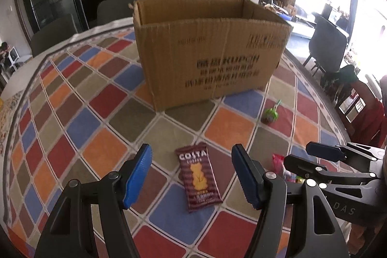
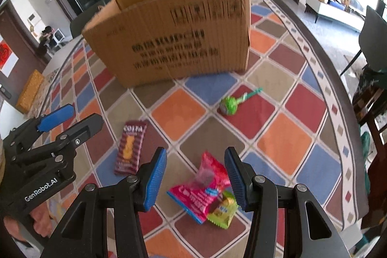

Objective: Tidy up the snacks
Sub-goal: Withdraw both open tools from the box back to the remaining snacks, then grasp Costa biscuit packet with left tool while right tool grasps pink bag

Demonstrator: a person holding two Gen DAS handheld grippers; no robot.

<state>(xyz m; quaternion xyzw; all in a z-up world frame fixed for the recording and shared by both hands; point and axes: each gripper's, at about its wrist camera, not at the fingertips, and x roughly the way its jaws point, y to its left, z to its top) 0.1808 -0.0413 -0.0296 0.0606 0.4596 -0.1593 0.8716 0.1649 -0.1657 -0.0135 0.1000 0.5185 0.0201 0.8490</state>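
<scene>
Both tongs, left (image 1: 191,175) and right (image 2: 196,178), I held open and empty, over the biscuit (image 1: 198,179) and pink packet (image 2: 202,187) (lollipop (image 2: 228,106) farther), box (image 1: 205,50) waiting behind for them.

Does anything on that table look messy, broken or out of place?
Mostly just loose snacks. The cardboard box has ragged, torn top edges. A Costa cookie packet, a green lollipop and a pink packet overlapping a yellow-green one lie scattered on the tablecloth. Nothing is spilled.
</scene>
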